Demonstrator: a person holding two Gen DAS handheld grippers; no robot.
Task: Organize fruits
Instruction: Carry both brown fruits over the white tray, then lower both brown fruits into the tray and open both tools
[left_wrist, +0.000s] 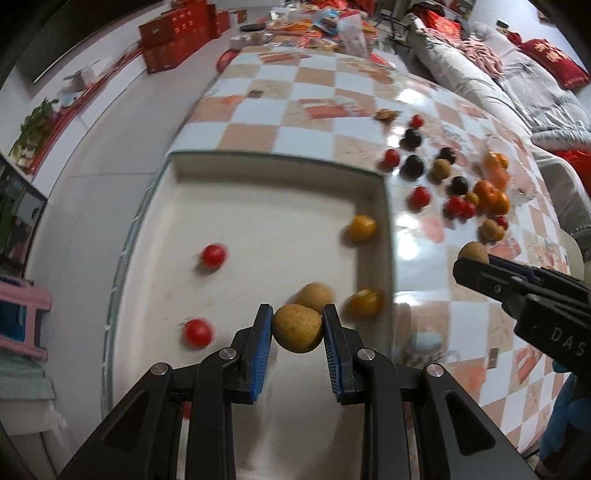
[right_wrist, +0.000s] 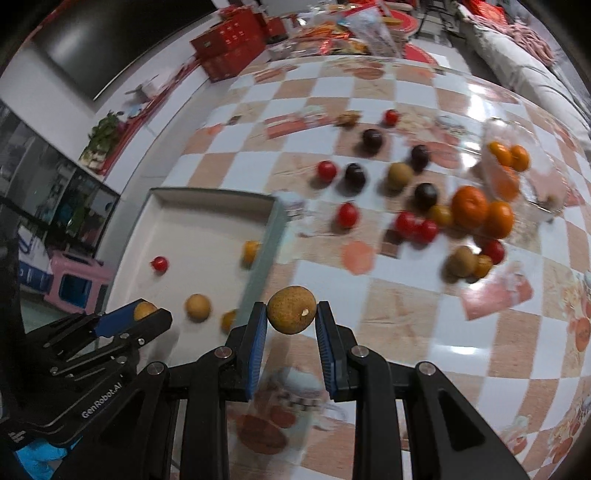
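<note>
Left gripper (left_wrist: 297, 326) clamped on round tan rough-skinned fruit (left_wrist: 297, 328), hanging over shallow white rectangular tray (left_wrist: 258, 173), likely for drop among tan, yellow and red fruits already there. Right gripper (right_wrist: 291, 314) pinched second round tan fruit (right_wrist: 291, 309) just outside tray's right wall, apparently bound same way. Loose dark, red, orange fruits (right_wrist: 424, 206) scattered right of tray on glossy checkered tabletop (right_wrist: 406, 306). Red boxes (right_wrist: 229, 40), sofa beyond tray.

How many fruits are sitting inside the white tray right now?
5 in the white tray: two red tomatoes on its left side, two small oranges along its right wall, one tan fruit near the front. Others may hide behind the hand-held gripper.
</note>
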